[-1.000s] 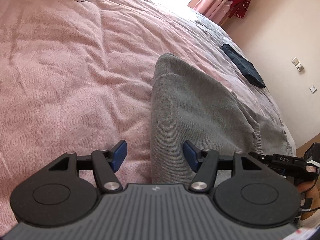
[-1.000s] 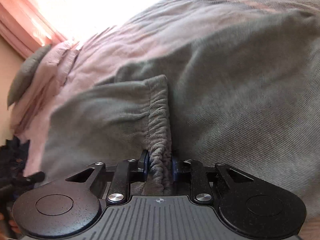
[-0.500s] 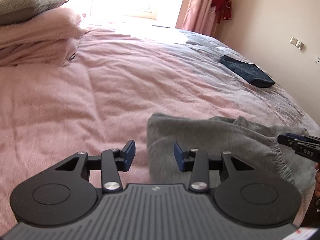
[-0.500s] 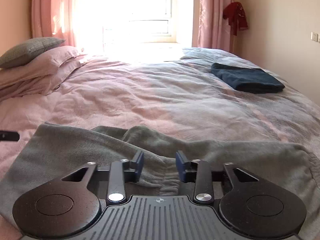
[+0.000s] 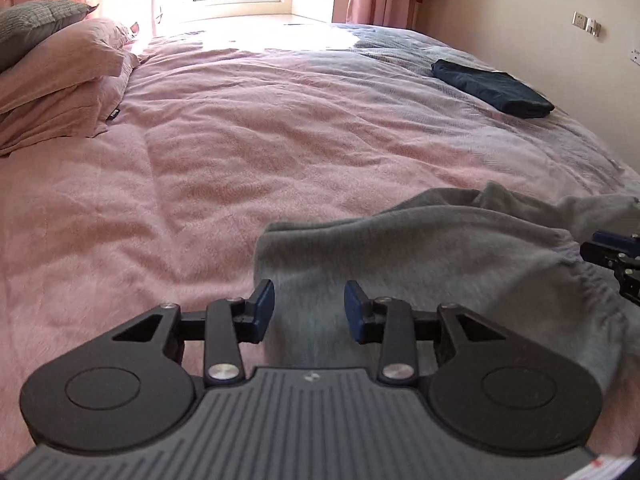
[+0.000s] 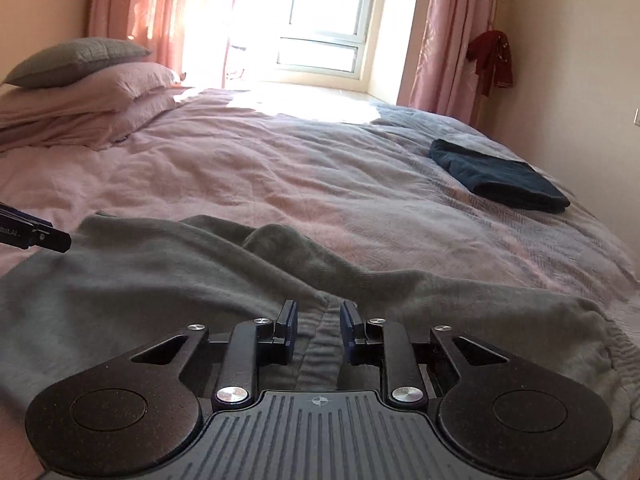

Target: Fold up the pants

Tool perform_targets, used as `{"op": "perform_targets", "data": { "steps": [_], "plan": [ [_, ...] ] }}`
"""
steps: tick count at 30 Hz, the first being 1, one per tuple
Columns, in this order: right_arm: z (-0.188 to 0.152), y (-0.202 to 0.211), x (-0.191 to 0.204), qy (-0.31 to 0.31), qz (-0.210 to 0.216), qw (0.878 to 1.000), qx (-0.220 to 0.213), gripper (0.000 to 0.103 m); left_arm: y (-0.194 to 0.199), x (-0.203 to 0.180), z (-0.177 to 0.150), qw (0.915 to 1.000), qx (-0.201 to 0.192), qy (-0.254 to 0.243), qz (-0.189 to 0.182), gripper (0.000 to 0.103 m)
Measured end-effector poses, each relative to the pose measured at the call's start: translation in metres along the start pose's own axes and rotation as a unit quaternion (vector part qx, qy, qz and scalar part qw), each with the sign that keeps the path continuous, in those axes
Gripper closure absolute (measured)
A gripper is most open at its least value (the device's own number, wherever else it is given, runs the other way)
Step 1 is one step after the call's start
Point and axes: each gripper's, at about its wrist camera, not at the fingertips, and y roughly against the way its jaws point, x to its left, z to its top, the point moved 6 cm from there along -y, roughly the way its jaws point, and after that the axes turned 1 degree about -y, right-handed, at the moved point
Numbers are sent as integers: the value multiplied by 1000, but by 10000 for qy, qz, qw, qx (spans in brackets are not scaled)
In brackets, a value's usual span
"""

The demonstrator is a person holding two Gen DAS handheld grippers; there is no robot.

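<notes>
Below, grey pants [image 6: 160, 280] lie under both parted tongs [image 5: 309, 307] [image 6: 318, 316], ungripped.

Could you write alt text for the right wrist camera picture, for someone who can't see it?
A handheld gripper hovers open over crumpled grey pants on a pink bed. A folded dark garment lies far right, pillows far left.

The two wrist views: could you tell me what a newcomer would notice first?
The rumpled grey pants lie across the near edge of the pink bedspread, right beneath both tongs. A folded dark blue garment sits apart near the right-hand wall. Sunlight floods in from the window beyond the bed.
</notes>
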Motion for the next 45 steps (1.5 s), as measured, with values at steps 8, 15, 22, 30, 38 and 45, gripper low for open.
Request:
{"op": "perform_targets", "data": {
  "steps": [8,15,22,30,38,45],
  "plan": [
    [-57,26,28,240,52,9992,315,85,60,-26,-78,9998,158,-40,-70,68],
    [-43,45,24,-148,76,9980,614,64,69,-40,-66,9978,397,16,534,69],
    [-54,83,6,-728,75,9954,625,51,93,-57,-71,9973,425,-65,595,65],
    [-66,120,-38,-1455,-125,9883,435,51,97,-22,-69,9975,221,490,463,51],
    [-100,147,-121,-2664,-863,9589,463,51,59,41,-101,9465,134,3096,-904,35],
    [-112,154,-154,-3071,-1138,9439,415,51,35,25,-89,9425,152,3080,-1287,48]
  ]
}}
